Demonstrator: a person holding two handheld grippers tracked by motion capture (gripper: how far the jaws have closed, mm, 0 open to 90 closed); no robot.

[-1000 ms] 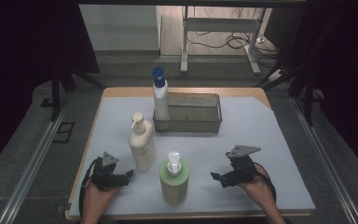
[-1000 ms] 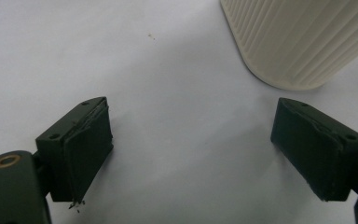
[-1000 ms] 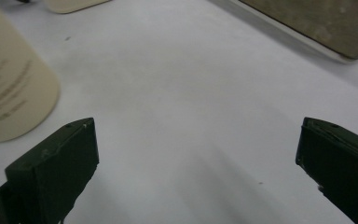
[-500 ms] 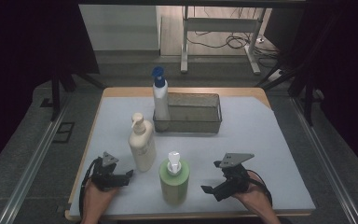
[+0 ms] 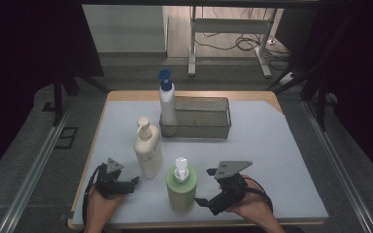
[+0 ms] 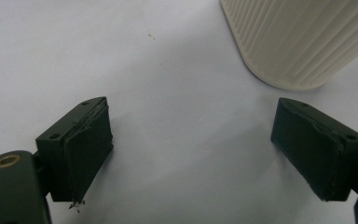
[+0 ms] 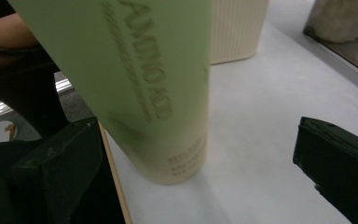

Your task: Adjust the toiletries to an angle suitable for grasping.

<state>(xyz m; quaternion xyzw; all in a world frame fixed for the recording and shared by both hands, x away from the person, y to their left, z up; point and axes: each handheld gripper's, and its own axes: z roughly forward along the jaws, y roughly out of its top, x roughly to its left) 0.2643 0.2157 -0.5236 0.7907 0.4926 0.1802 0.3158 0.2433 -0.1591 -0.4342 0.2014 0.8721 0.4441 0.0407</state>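
Note:
A green pump bottle [image 5: 181, 187] stands near the table's front, and in the right gripper view the green pump bottle [image 7: 140, 84] looms close and blurred. My right gripper [image 5: 205, 187] is open just right of it, its jaws pointing at the bottle; the right gripper [image 7: 205, 168] has the bottle's base ahead, nearer its left jaw. A cream pump bottle [image 5: 148, 150] stands behind and to the left. My left gripper [image 5: 128, 183] rests open on the mat in front of it; the left gripper [image 6: 191, 144] holds nothing, with the cream bottle's ribbed base [image 6: 298, 42] ahead to its right.
A white bottle with a blue cap [image 5: 167, 104] stands at the left end of a metal mesh basket [image 5: 196, 119] at the back. A white mat [image 5: 272, 145] covers the table. The wooden front edge [image 7: 116, 186] lies close under the right gripper.
My right gripper has moved left and toward the front edge, closing in on the green bottle. The left gripper and the bottles have stayed put.

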